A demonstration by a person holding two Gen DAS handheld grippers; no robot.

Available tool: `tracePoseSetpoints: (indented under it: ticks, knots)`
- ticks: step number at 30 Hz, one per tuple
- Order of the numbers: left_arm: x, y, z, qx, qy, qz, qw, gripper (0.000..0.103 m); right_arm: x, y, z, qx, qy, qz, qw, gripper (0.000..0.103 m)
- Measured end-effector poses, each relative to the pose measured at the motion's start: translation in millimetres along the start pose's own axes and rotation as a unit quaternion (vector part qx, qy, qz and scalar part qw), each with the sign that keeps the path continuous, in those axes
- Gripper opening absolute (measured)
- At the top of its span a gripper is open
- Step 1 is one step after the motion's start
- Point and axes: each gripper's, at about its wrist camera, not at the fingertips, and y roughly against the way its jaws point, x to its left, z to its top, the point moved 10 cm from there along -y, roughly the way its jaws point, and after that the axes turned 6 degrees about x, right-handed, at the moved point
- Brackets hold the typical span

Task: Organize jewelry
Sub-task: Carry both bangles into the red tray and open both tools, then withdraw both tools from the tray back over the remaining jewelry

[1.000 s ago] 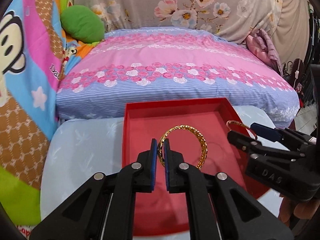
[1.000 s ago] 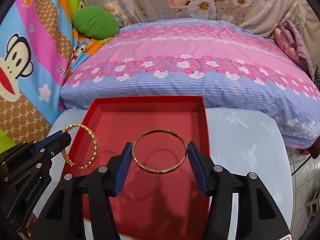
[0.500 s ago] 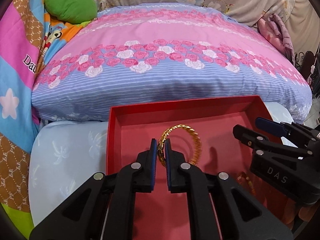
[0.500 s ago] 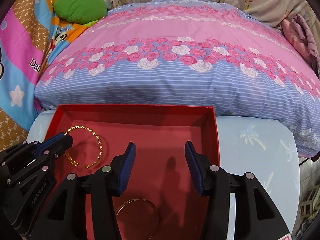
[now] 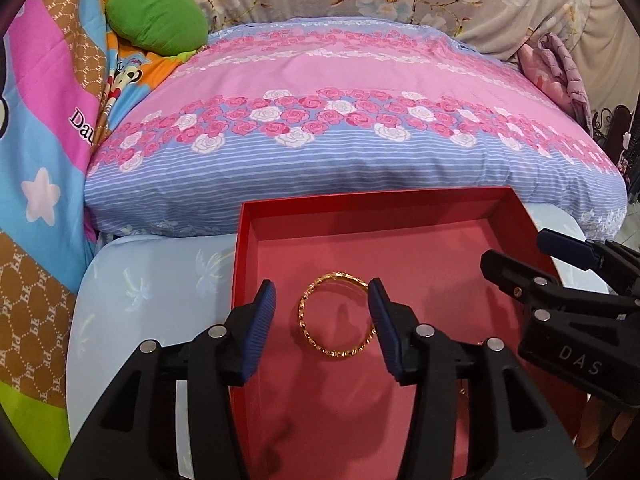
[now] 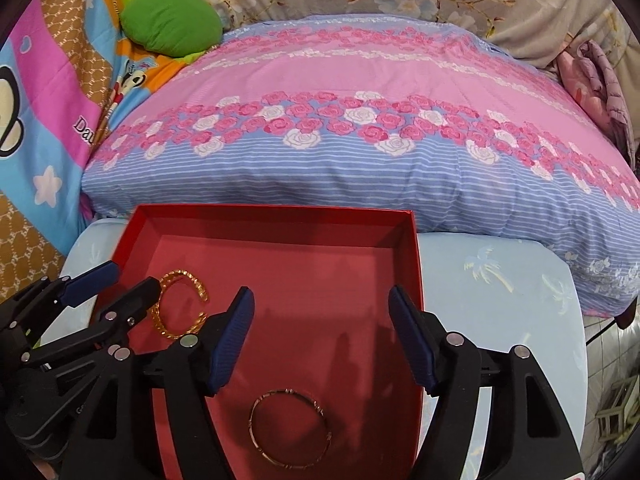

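A red box (image 5: 376, 216) (image 6: 272, 224) sits on a pale blue table. My left gripper (image 5: 322, 300) (image 6: 130, 278) hangs over the box's left part, its jaws opening. The twisted gold bangle (image 5: 340, 354) (image 6: 162, 324) rests on the box floor between them, close to the right pad and not gripped. My right gripper (image 6: 320, 300) (image 5: 524, 252) is over the box's right part. Its jaws are opening too, with nothing between them. The thin gold bangle (image 6: 288, 391) lies flat on the floor under the right gripper, nearer the camera than the pads.
The pale blue table (image 5: 152, 288) (image 6: 500, 280) has palm prints. A big pink and blue rose pillow (image 5: 340, 128) lies behind the box. A green cushion (image 5: 156, 16) and a cartoon blanket (image 5: 40, 120) are at the left. A person's fingers (image 5: 624, 428) show at the lower right.
The left jaws spread and let go of the twisted bangle, which now rests in the box. The right gripper dropped the thin bangle onto the box floor, then widened further. Both grippers moved lower.
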Motion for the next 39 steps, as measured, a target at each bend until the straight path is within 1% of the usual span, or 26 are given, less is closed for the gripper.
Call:
tracePoseSetpoints:
  ticks: [3,6,12,17,21,29,34,39]
  knots:
    - [-2.9,19.1,-5.5,-0.011,0.000,-0.002,0.9999,0.050,5.7,18.1,-6.8,-0.010,0.002,0.007,1.000,0.069]
    - [-6.0,39.4,-12.4,-0.026,-0.006,0.008,0.9996,0.050,10.5,38.7,-15.5,-0.021,0.005,0.010,1.000,0.069]
    - [-13.5,83.1,-33.9,-0.049,-0.011,0.008,0.9987,0.050,12.9,79.2,-42.2,-0.036,-0.006,0.024,0.999,0.070]
    - [-19.7,112.9,-56.9,-0.057,-0.009,0.003,0.9983,0.052,14.7,112.0,-69.7,-0.055,-0.001,0.017,0.998,0.072]
    - [-23.2,131.8,-77.6,-0.063,-0.009,0.005,0.9980,0.053,17.6,131.3,-93.7,-0.062,0.002,0.013,0.998,0.072]
    - [-26.4,154.4,-123.7,-0.058,-0.007,0.002,0.9983,0.053,26.6,154.9,-142.0,-0.063,0.003,0.018,0.998,0.072]
    - [-24.7,157.5,-157.0,-0.044,-0.002,0.000,0.9990,0.053,34.6,161.6,-168.2,-0.060,0.008,0.015,0.998,0.072]
    - [-23.9,157.5,-186.1,-0.036,-0.002,0.005,0.9994,0.053,39.0,162.5,-195.9,-0.048,0.008,0.019,0.999,0.072]
